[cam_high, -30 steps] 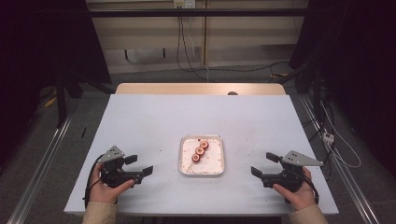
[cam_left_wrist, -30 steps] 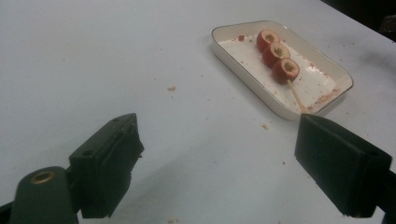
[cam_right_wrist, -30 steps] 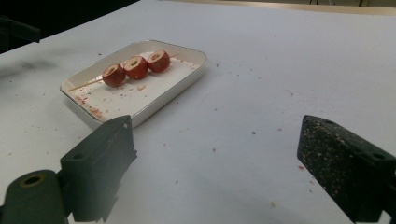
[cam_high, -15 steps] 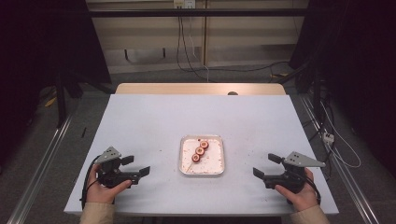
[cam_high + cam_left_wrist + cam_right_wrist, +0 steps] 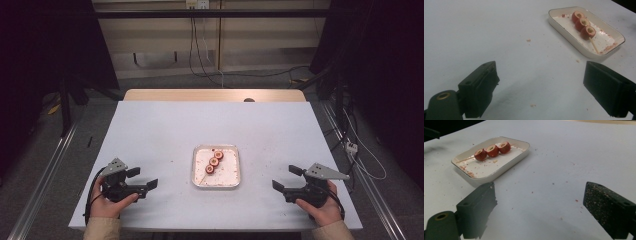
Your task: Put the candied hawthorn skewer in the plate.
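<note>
Left gripper: fingers gaping apart, hovering left of tray.
Right gripper: fingers apart, empty.
Skewer: lying in tray.

One tray; one skewer; three red fruit pieces; two hand-held grippers.

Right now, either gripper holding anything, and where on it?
Nothing held. Left gripper and right gripper are both open, apart from the skewer in the tray.

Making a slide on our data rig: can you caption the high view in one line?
Open left gripper and right gripper rest either side of a white tray holding a skewer of three red fruits.
</note>
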Action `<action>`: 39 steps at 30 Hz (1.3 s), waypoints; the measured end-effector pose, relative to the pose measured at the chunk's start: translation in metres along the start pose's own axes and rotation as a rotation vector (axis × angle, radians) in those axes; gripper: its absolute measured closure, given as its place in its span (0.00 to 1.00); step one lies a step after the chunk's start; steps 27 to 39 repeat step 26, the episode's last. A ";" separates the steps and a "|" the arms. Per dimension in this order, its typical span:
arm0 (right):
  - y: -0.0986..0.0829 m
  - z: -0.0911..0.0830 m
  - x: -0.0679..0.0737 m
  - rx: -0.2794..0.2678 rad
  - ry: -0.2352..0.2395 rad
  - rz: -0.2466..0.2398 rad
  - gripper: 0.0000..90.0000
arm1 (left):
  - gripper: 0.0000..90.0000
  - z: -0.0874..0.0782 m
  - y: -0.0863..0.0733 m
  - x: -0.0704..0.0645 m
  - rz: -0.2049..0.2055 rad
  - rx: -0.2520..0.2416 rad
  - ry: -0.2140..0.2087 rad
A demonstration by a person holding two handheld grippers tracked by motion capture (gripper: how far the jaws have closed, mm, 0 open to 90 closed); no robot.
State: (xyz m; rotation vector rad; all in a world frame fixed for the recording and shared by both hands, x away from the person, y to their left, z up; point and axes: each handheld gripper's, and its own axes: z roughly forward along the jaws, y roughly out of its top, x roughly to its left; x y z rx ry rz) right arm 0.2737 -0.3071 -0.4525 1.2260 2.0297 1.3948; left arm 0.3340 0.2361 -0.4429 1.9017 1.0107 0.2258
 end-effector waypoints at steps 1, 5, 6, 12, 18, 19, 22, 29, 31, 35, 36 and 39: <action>-0.001 -0.001 0.000 0.002 -0.003 -0.003 0.12 | 0.13 0.000 0.000 0.000 -0.001 0.001 0.002; -0.002 -0.003 -0.002 -0.002 -0.005 0.007 0.12 | 0.13 0.000 0.000 0.000 0.003 0.001 0.002; -0.002 -0.004 -0.002 -0.003 -0.006 0.006 0.12 | 0.13 0.000 0.000 0.000 0.003 0.000 -0.001; -0.003 -0.004 -0.003 0.004 -0.015 0.001 0.12 | 0.13 0.002 0.000 -0.001 0.002 0.000 -0.001; -0.006 -0.001 -0.002 0.019 -0.017 0.002 0.12 | 0.13 0.005 0.000 -0.002 0.010 0.002 -0.006; -0.006 -0.001 -0.001 0.015 -0.018 0.009 0.12 | 0.13 0.006 0.001 -0.003 0.014 0.007 -0.007; -0.007 -0.002 0.000 0.018 -0.021 0.005 0.12 | 0.13 0.007 0.001 -0.003 0.018 0.010 -0.008; -0.007 -0.002 0.000 0.021 -0.027 0.005 0.12 | 0.13 0.010 0.002 -0.004 0.023 0.011 -0.006; -0.007 -0.002 0.000 0.021 -0.027 0.005 0.12 | 0.13 0.010 0.002 -0.004 0.023 0.011 -0.006; -0.007 -0.002 0.000 0.021 -0.027 0.005 0.12 | 0.13 0.010 0.002 -0.004 0.023 0.011 -0.006; -0.007 -0.002 0.000 0.021 -0.027 0.005 0.12 | 0.13 0.010 0.002 -0.004 0.023 0.011 -0.006; -0.007 -0.002 0.000 0.021 -0.027 0.005 0.12 | 0.13 0.010 0.002 -0.004 0.023 0.011 -0.006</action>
